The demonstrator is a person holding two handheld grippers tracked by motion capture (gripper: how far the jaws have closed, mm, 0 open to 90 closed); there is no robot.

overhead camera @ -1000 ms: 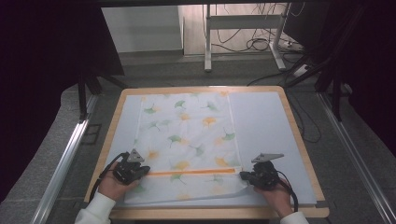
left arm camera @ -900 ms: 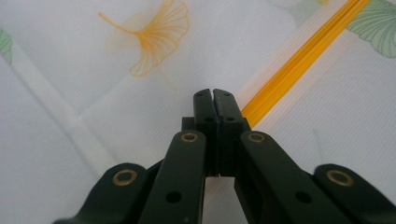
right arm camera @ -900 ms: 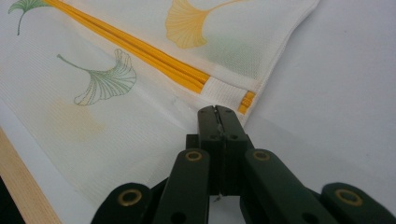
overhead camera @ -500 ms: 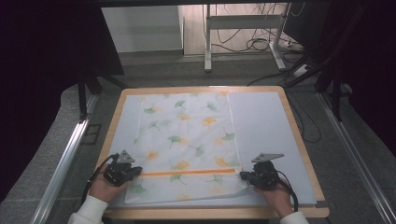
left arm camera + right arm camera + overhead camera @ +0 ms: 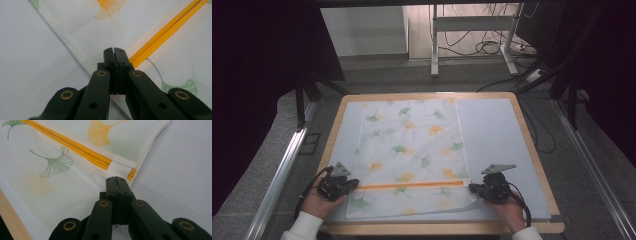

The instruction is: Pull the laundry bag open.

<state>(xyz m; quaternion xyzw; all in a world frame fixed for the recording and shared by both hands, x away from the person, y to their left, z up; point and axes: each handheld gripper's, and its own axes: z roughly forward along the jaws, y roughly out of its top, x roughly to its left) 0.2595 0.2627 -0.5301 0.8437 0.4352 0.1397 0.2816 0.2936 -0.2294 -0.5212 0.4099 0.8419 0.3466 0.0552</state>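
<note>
High view gives me one white mesh bag (image 5: 412, 155) printed with green and orange ginkgo leaves, flat on the surface (image 5: 497, 130), and two grippers at its near corners. My left gripper (image 5: 114, 50) has its jaws pressed together over the bag's hem. My right gripper (image 5: 116, 179) likewise, beside the orange zipper (image 5: 75, 147); its view shows the zipper's white end tab.

Bright, even light on the table (image 5: 532, 150), dark surroundings, perhaps slight softness in the close foreground jaws.
</note>
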